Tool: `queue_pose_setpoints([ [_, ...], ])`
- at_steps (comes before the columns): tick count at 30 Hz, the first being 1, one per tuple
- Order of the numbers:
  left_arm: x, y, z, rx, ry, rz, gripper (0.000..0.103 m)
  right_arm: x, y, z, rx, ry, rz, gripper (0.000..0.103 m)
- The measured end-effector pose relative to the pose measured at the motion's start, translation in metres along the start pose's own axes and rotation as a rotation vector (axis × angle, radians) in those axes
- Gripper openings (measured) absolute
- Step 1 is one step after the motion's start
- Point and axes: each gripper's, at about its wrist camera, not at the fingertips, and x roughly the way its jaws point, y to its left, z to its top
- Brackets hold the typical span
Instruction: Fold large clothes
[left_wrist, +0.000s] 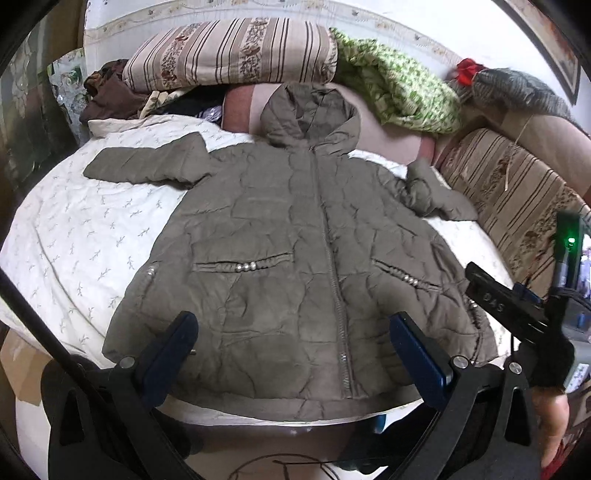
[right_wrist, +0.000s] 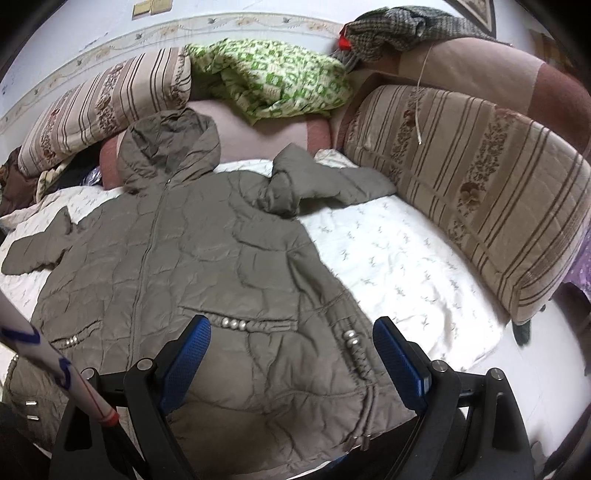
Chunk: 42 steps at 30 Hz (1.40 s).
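Observation:
An olive-brown quilted hooded jacket (left_wrist: 288, 236) lies face up and zipped on a white patterned bedsheet (left_wrist: 85, 229), hood toward the pillows. Its left sleeve (left_wrist: 144, 164) stretches out flat; its right sleeve (right_wrist: 317, 181) lies bunched and bent. My left gripper (left_wrist: 291, 332) is open and empty above the jacket's lower hem. My right gripper (right_wrist: 291, 336) is open and empty above the jacket's (right_wrist: 177, 258) right pocket and hem corner. The right gripper also shows at the right edge of the left wrist view (left_wrist: 509, 306).
Striped cushions line the back (left_wrist: 229, 55) and the right side (right_wrist: 480, 192). A green patterned cloth (right_wrist: 269, 77), a grey knit garment (right_wrist: 399, 26) and dark clothes (left_wrist: 107, 92) lie by the wall. The bed's front edge is right below the hem.

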Motion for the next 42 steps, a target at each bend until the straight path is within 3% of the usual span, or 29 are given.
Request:
queue_pose_setpoints([
  [3,-0.003,-0.006,-0.002,0.023,-0.003,-0.042,0.103,-0.003,-0.003,0.000,0.008,-0.008,0.008,0.092],
  [21,-0.003,-0.017,0.013,0.046,-0.025,0.093,0.103,0.011,-0.025,-0.004,0.061,0.011,0.018,0.092],
  [42,0.016,-0.019,0.013,0.051,0.043,0.131,0.103,0.032,-0.043,-0.011,0.084,0.058,0.003,0.092],
])
